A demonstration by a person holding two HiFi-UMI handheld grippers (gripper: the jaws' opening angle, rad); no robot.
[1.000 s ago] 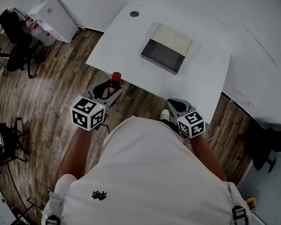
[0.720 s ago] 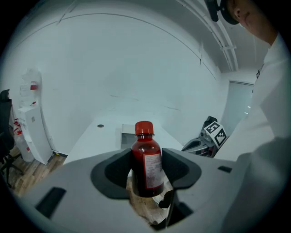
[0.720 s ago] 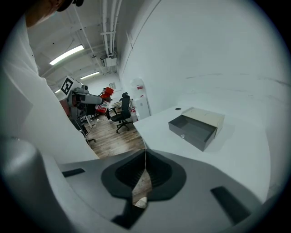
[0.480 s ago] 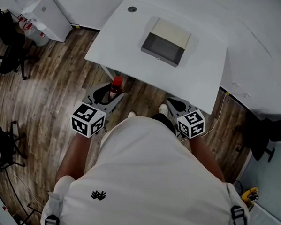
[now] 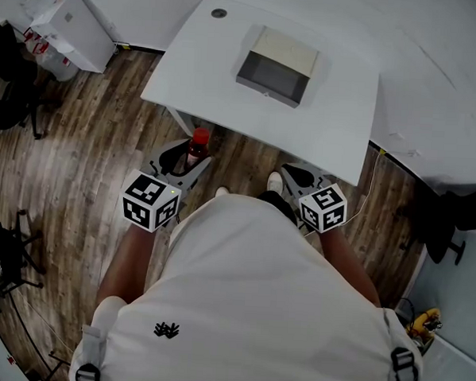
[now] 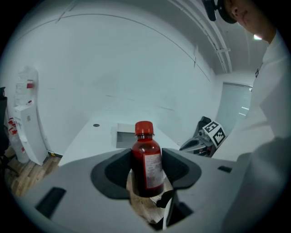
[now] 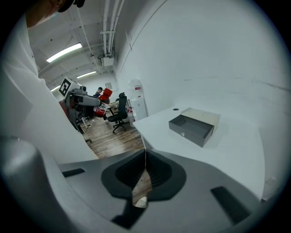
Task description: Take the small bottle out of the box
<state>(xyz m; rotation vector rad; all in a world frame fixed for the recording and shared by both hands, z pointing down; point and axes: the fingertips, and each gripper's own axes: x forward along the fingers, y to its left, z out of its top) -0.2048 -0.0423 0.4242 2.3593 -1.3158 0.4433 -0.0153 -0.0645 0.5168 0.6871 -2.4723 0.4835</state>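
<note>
A small red bottle (image 5: pixel 197 144) with a red cap and a white label stands upright between the jaws of my left gripper (image 5: pixel 186 149), which is shut on its body (image 6: pixel 146 164). I hold it over the wooden floor, short of the white table's near edge (image 5: pixel 336 139). The grey box (image 5: pixel 276 64) sits on the table with its drawer pulled open and its inside dark and bare. My right gripper (image 5: pixel 291 175) hangs at the same height to the right, jaws shut with nothing between them (image 7: pixel 144 157). The box (image 7: pixel 194 125) lies ahead of it.
Black office chairs (image 5: pixel 16 94) and a white cabinet (image 5: pixel 71 26) stand at the left on the wooden floor. A cable (image 5: pixel 372 185) runs down by the table's right corner. A small round hole (image 5: pixel 219 13) marks the table's far left. A white wall lies behind.
I have backed off from the table: the bottle was level with its near edge and now hangs over the floor. Both grippers keep their hold and spacing.
</note>
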